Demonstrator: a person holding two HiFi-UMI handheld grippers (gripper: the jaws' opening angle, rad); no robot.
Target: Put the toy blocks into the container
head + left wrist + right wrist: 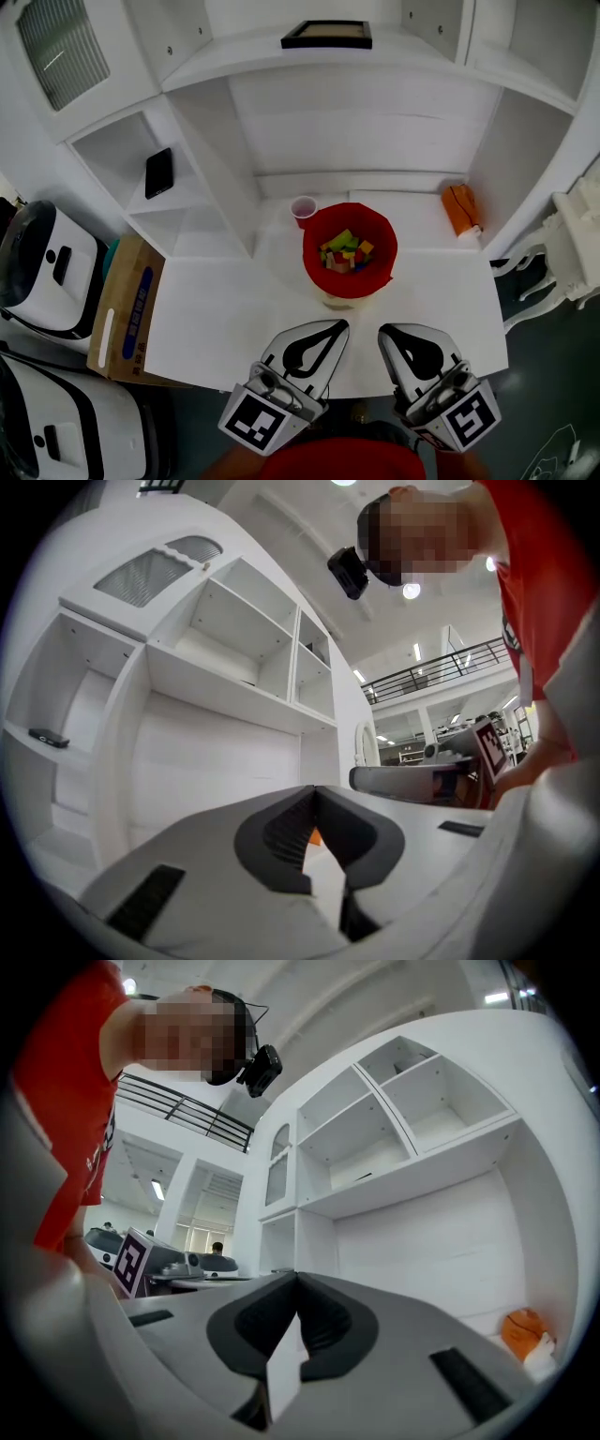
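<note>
A red container (382,253) stands on the white table (216,319), with several colourful toy blocks (345,252) inside it. Both grippers hover at the table's near edge, short of the container and pointing toward it. My left gripper (336,326) is shut with nothing between its jaws; in the left gripper view its tips (314,790) meet. My right gripper (386,331) is shut and empty too, with its tips (296,1277) pressed together in the right gripper view. No loose blocks show on the table.
A pink cup (303,208) stands behind the container on its left, and an orange object (459,208) lies at the back right. White shelves surround the table, one holding a black device (158,172). A cardboard box (127,309) and white machines (42,267) are at the left.
</note>
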